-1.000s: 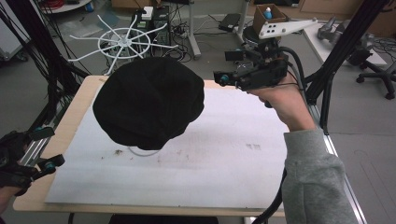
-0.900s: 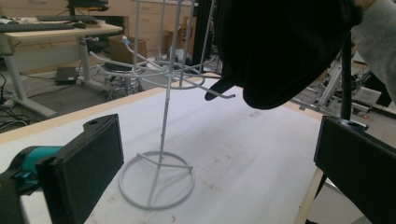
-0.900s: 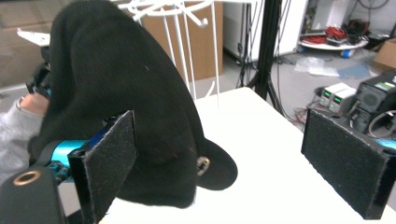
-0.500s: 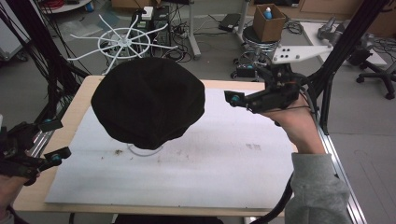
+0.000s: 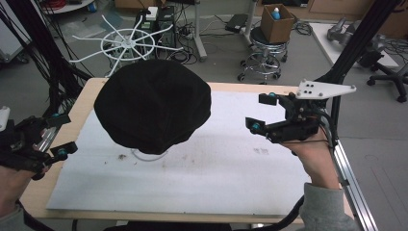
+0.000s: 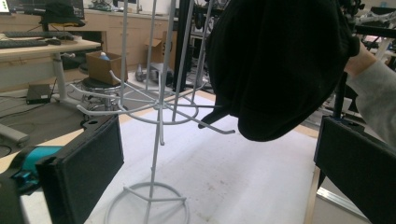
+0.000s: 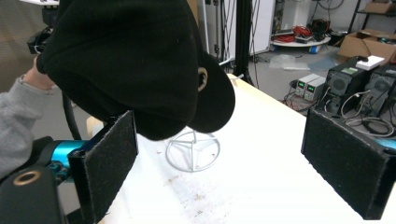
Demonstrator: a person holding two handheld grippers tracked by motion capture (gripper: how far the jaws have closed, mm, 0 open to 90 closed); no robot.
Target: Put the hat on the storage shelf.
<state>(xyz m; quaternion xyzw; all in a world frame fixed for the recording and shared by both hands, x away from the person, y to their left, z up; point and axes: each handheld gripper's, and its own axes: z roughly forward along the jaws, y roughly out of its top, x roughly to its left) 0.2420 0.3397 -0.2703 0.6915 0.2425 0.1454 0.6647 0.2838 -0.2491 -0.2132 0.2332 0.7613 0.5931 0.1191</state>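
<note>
I am closing in on the black cap (image 5: 153,105), which hangs on the white wire stand (image 6: 156,140) at the worktop's (image 5: 202,187) far left. Left tool (image 5: 55,137) and right tool (image 5: 262,111) are both released, empty. Next, I judge, a grip on the cap's edge to lift it off.

Lab: power supplies (image 7: 310,84), cables (image 5: 219,31)

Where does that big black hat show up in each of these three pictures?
High view: black hat at centre-left, above the white mat.
Left gripper view: upper right.
Right gripper view: upper left.
Shared landmark: the white wire stand's ring base beneath it.
</note>
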